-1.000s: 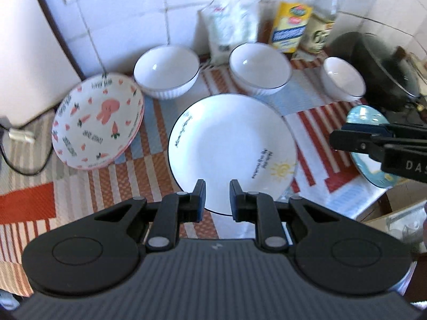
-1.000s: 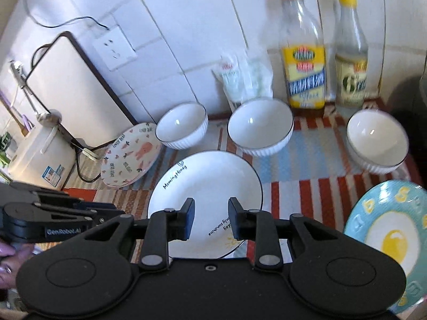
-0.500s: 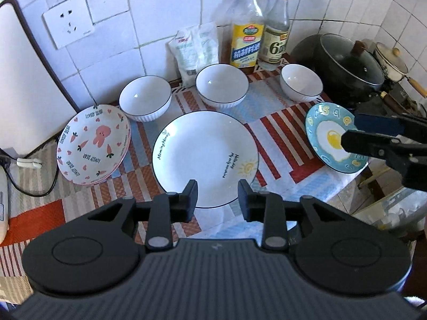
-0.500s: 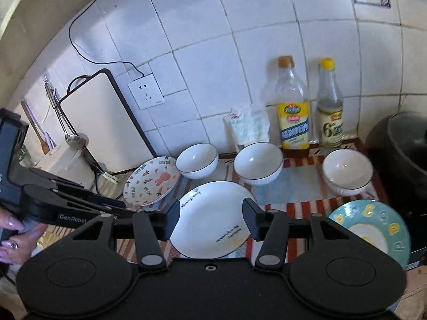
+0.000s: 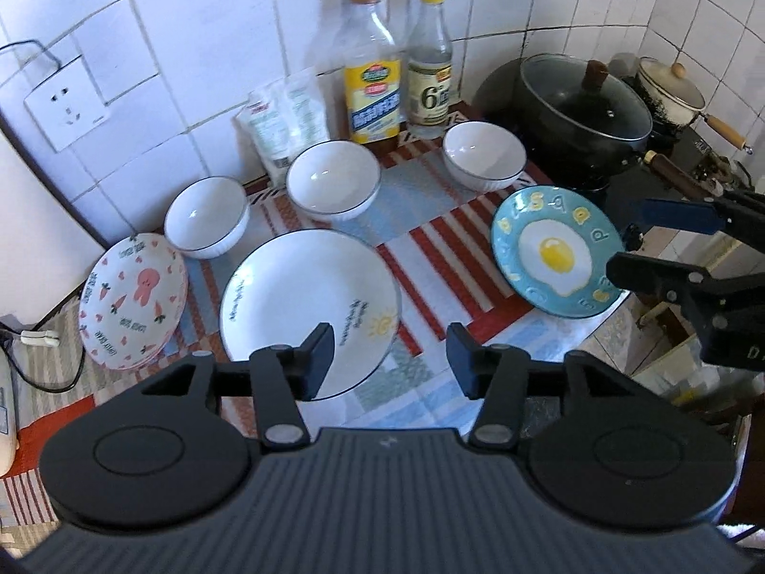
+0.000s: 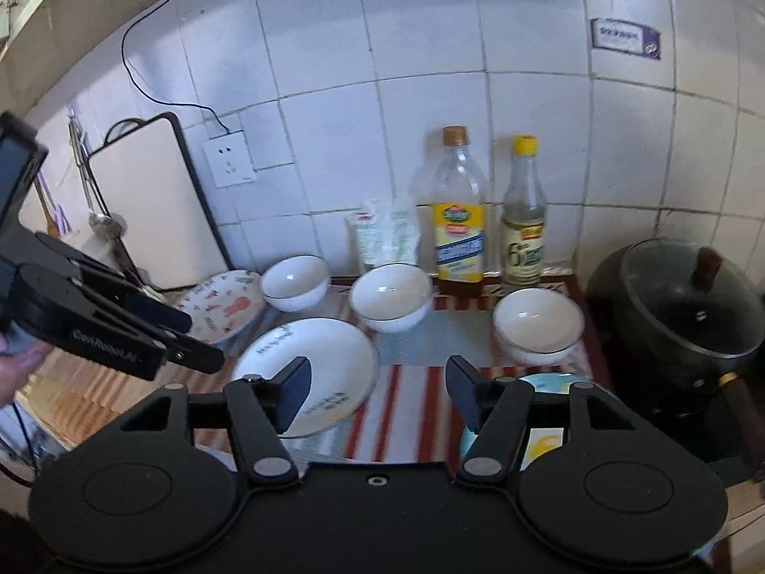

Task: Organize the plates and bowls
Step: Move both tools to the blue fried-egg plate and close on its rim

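On a striped mat stand three white bowls: left point(image 5: 206, 216), middle point(image 5: 333, 179), right point(image 5: 483, 155). In front lie a large white plate point(image 5: 306, 301), a pink rabbit plate point(image 5: 133, 297) at left and a blue fried-egg plate point(image 5: 554, 257) at right. My left gripper point(image 5: 389, 356) is open and empty, above the mat's near edge. My right gripper point(image 6: 377, 390) is open and empty, high above the white plate point(image 6: 315, 373) and the blue plate point(image 6: 545, 382). The right gripper also shows in the left wrist view point(image 5: 636, 244), beside the blue plate.
Two bottles point(image 5: 373, 91) point(image 5: 430, 81) and a white bag point(image 5: 287, 119) stand against the tiled wall. A black lidded pot point(image 5: 578, 105) and a cream pot point(image 5: 669, 91) sit at right. A white board point(image 6: 153, 205) leans at left by a wall socket point(image 6: 229, 162).
Both grippers have pulled up and back from the white plate, and both have opened wide. The dishes have not moved.
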`<action>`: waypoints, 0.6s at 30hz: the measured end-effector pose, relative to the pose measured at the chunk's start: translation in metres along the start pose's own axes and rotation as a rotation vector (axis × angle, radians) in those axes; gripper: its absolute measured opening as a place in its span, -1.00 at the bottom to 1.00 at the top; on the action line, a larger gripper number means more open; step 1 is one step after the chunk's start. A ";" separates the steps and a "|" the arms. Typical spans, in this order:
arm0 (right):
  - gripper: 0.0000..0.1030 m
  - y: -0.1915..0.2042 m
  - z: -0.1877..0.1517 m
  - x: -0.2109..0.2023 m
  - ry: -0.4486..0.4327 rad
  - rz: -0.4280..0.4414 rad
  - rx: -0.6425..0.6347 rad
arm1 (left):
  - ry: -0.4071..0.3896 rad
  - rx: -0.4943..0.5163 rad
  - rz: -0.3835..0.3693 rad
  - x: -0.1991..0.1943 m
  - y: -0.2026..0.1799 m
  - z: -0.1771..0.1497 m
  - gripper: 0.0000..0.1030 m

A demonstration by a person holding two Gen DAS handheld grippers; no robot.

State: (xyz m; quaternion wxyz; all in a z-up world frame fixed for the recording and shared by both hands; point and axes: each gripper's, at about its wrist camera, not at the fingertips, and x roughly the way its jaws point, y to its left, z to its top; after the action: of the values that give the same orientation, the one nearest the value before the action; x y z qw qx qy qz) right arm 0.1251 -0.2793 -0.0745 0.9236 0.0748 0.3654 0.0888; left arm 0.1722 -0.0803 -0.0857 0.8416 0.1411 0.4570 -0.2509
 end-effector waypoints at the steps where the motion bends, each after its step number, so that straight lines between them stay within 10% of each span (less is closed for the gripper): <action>1: 0.31 -0.004 -0.001 -0.002 -0.004 -0.003 -0.011 | -0.005 -0.002 0.000 0.001 -0.006 0.001 0.05; 18: 0.32 -0.088 -0.039 -0.011 0.036 -0.024 -0.145 | -0.007 -0.073 0.006 0.051 -0.103 0.011 0.44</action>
State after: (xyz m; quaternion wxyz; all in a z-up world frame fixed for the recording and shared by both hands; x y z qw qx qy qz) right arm 0.1000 -0.3650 -0.1130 0.9209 0.0017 0.3752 0.1053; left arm 0.1463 -0.1861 -0.1237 0.8486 0.1108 0.4624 -0.2320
